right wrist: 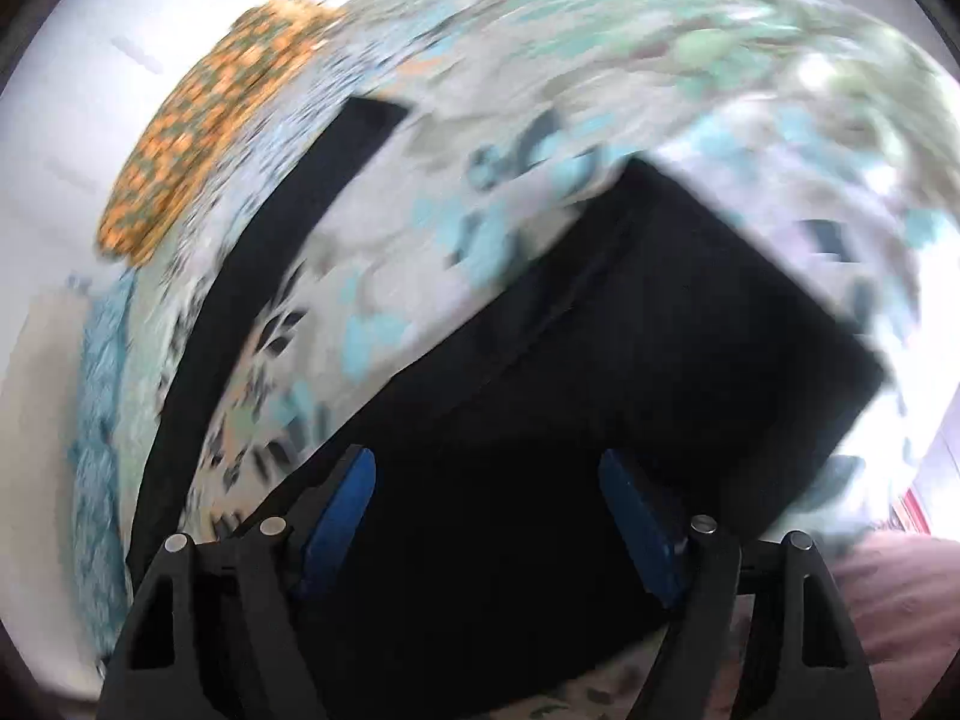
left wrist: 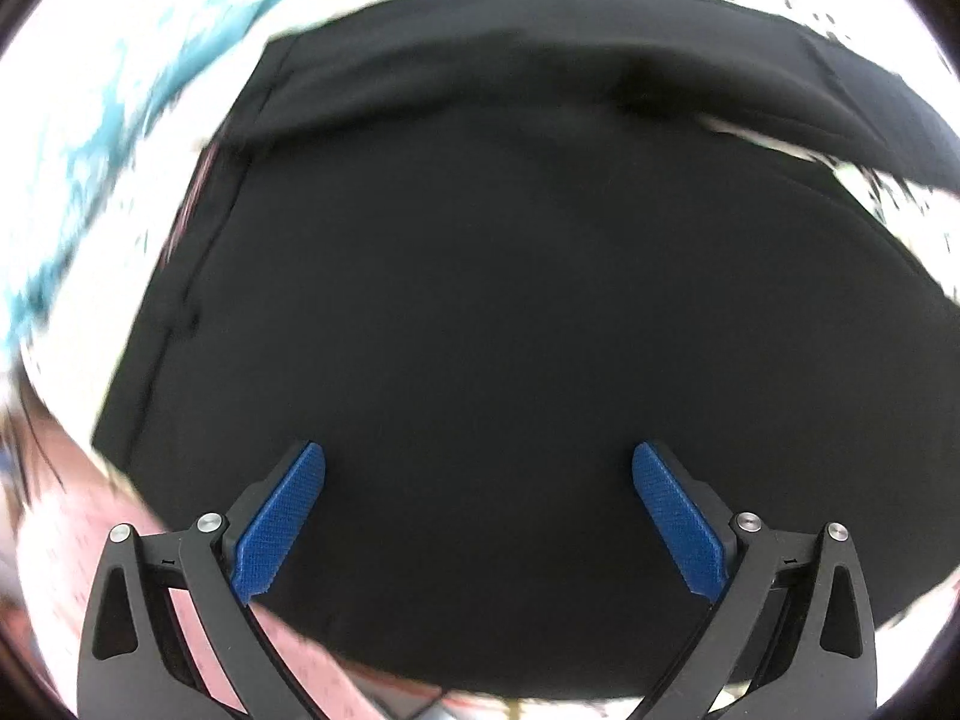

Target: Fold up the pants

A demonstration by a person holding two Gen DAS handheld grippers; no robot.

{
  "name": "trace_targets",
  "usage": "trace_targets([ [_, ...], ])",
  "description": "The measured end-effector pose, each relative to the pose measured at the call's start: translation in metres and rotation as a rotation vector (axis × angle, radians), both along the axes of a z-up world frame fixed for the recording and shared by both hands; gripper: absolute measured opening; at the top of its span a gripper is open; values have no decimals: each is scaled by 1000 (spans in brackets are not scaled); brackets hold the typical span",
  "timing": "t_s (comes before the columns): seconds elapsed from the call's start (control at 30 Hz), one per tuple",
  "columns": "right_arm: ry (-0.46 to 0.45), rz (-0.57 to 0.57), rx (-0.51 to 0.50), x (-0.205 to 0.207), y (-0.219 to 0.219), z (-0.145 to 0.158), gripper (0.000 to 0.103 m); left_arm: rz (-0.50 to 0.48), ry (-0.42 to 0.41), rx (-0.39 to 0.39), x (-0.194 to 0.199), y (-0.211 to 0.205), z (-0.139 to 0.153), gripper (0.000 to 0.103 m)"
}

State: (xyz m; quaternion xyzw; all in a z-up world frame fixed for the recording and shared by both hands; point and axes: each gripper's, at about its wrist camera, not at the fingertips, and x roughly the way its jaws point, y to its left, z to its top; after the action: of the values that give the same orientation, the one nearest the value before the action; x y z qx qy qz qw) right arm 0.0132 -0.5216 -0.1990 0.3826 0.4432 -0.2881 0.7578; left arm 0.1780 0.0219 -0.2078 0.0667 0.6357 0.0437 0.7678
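The black pants point(left wrist: 480, 300) lie on a patterned bedspread and fill most of the left wrist view, with a fold of cloth across the top. My left gripper point(left wrist: 478, 462) is open just above the dark cloth, blue pads point(left wrist: 282, 522) wide apart, holding nothing. In the right wrist view the pants point(right wrist: 630, 360) show as a wide black panel, with one narrow black leg point(right wrist: 282, 228) stretching away at the left. My right gripper point(right wrist: 487, 468) is open over the near part of the black panel, empty. Both views are blurred.
The bedspread point(right wrist: 540, 90) has a pale teal and grey floral print. An orange patterned cloth point(right wrist: 204, 138) lies at its far left edge, by a white wall. Pink fabric point(right wrist: 888, 594) shows at the lower right, and pink cloth point(left wrist: 78, 516) at the left wrist view's lower left.
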Motion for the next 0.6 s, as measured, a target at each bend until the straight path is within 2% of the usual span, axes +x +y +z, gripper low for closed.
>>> trace_targets([
  [0.03, 12, 9, -41, 2, 6, 6, 81, 54, 3, -26, -4, 12, 3, 103],
  [0.13, -40, 91, -76, 13, 32, 19, 83, 130, -57, -11, -11, 26, 18, 102],
  [0.2, -61, 189, -78, 23, 60, 19, 88, 108, -122, -47, -4, 24, 30, 102],
  [0.27, -44, 331, -80, 46, 94, 14, 89, 61, -189, -71, 16, 13, 46, 102],
  [0.37, -35, 500, -103, 69, 139, 11, 89, 7, -301, -72, 51, 0, 67, 102],
  [0.43, -41, 581, -146, 66, 170, 13, 89, 27, -344, -42, 81, -3, 71, 102],
  [0.5, -36, 640, -192, 67, 189, 14, 89, 85, -295, 28, 111, 3, 51, 102],
  [0.53, -33, 662, -201, 66, 194, 13, 89, 91, -214, 99, 123, 4, 28, 103],
  [0.6, -22, 682, -214, 64, 201, 13, 89, 35, -135, 111, 121, 3, -3, 103],
])
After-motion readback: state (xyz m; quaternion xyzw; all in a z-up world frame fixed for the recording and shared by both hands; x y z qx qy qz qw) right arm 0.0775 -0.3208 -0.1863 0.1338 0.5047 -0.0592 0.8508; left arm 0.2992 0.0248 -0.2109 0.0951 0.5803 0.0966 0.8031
